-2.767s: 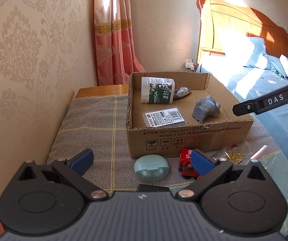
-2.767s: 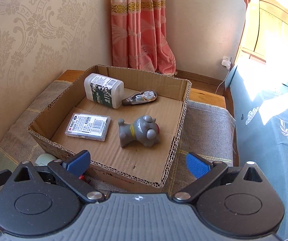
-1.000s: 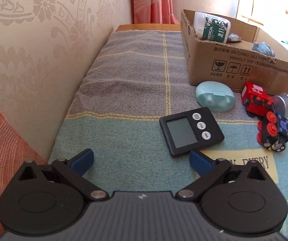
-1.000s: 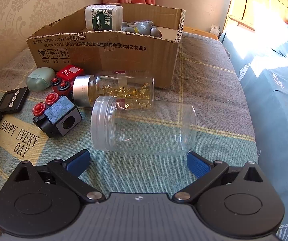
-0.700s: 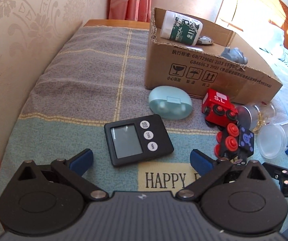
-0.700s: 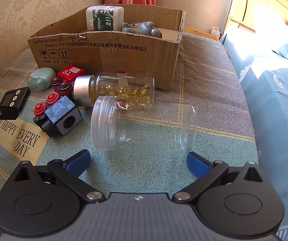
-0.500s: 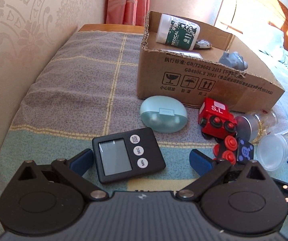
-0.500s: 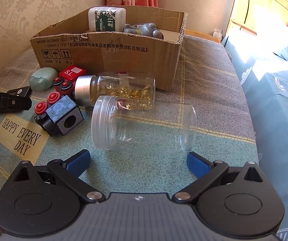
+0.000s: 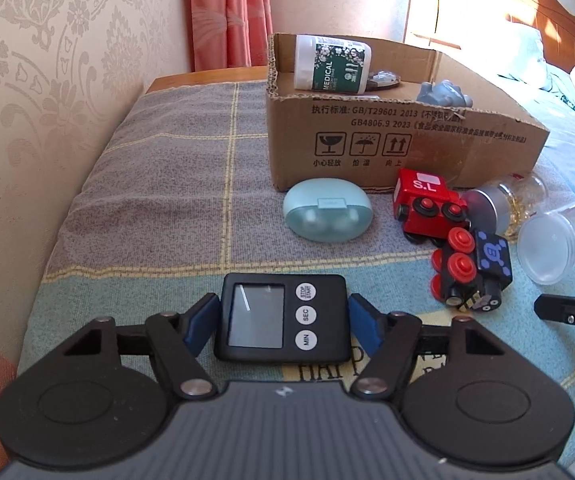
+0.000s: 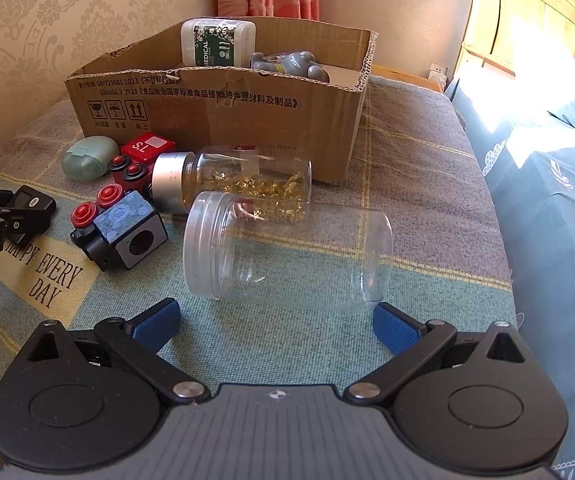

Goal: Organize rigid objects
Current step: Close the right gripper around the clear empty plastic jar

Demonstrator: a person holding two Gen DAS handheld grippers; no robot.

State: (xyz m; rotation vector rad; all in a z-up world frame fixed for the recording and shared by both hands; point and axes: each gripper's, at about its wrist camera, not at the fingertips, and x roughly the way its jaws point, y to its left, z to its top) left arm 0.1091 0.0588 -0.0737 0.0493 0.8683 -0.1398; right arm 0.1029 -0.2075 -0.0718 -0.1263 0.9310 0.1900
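The timer [image 9: 281,317], flat on the blanket [image 9: 167,200] before the box [image 9: 367,136], looks light, stiff and slick-sided; the left gripper [image 9: 283,322] brackets its side edges, contact uncertain, while the right gripper [image 10: 275,322] is spread.

Noted: checked blanket [image 9: 175,184] lettered "HAPPY EVERY DAY" covering the surface; pink curtain [image 9: 227,12] behind; patterned wallpaper [image 9: 47,60] alongside; wooden headboard [image 10: 527,12], blue bedding [image 10: 559,184], wall socket [image 10: 436,69] opposite.

Box floor [image 9: 403,92] behind cardboard wall [image 9: 407,140]
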